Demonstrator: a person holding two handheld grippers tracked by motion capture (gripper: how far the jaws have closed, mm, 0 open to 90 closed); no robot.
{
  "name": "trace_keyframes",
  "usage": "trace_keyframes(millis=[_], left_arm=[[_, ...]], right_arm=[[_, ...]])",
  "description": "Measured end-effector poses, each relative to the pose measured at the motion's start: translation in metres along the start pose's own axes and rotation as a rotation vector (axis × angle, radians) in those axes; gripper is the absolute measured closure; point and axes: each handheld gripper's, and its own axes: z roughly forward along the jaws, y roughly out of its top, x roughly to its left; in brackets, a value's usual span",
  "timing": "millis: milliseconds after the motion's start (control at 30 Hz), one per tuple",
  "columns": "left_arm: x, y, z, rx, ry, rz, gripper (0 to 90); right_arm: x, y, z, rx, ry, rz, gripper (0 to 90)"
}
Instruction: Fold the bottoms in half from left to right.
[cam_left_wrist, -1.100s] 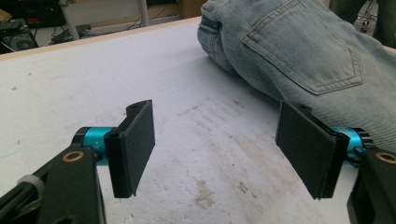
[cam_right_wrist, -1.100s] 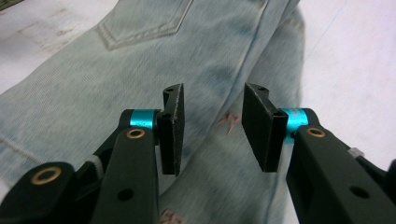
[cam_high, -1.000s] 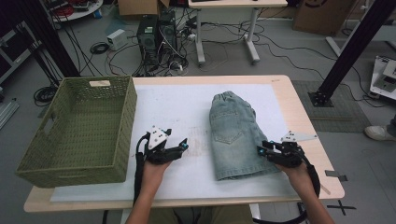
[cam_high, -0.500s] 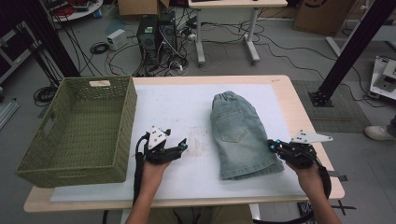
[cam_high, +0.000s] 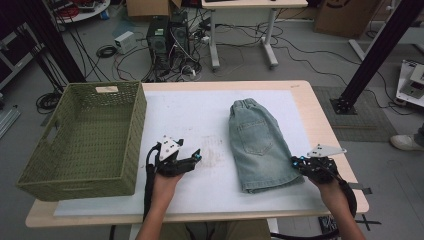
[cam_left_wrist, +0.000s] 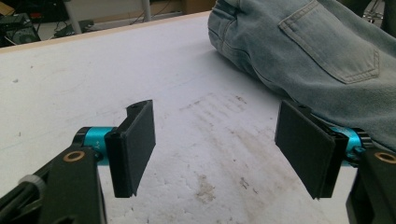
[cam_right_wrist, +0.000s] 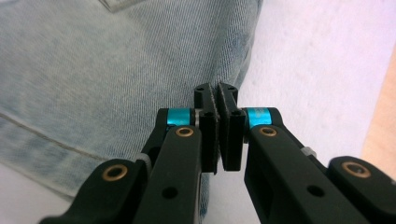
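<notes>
Now right gripper (cam_right_wrist: 218, 100) jaws pinching shorts (cam_right_wrist: 116, 70).

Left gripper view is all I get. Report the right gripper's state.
Observer: The right gripper is shut, pinching the side edge of the denim shorts near the hem.
Operator: Now describe the left end of the table.
Observer: A green woven basket stands there, with nothing in it.
</notes>
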Motion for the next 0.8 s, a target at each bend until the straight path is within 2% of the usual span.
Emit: trace_keyframes(millis=[100,167,233,367,533,667,800], left_arm=[[0.001,-0.001,-0.001,-0.001,0.0,0.001,28.9],[0.001,-0.001,-0.001,-0.005,-0.002,-0.002,28.9],[0.002,-0.001,-0.002,-0.006,-0.005,-0.002,28.9],[0.003,-0.001,-0.003,-0.009,-0.008,-0.007,27.2],[0.003,-0.003,-0.005,-0.013,-0.016,-0.008,26.3],[0.003,-0.003,-0.006,-0.01,-0.023,-0.007,26.2],[0.002,-0.003,-0.007,-0.011,-0.03,0.002,26.2]], right_arm=[[0.001,-0.004,0.005,0.009,0.009,-0.004,84.4],[0.001,-0.003,0.004,-0.01,0.017,0.006,71.7],[0.001,0.001,0.0,-0.048,0.011,0.022,62.4],[0.001,0.014,-0.007,-0.145,0.01,0.019,47.1],[0.004,0.04,0.001,-0.234,0.024,0.0,28.2],[0.006,0.062,0.018,-0.25,0.048,0.002,21.9],[0.006,0.083,0.037,-0.246,0.078,-0.012,21.9]])
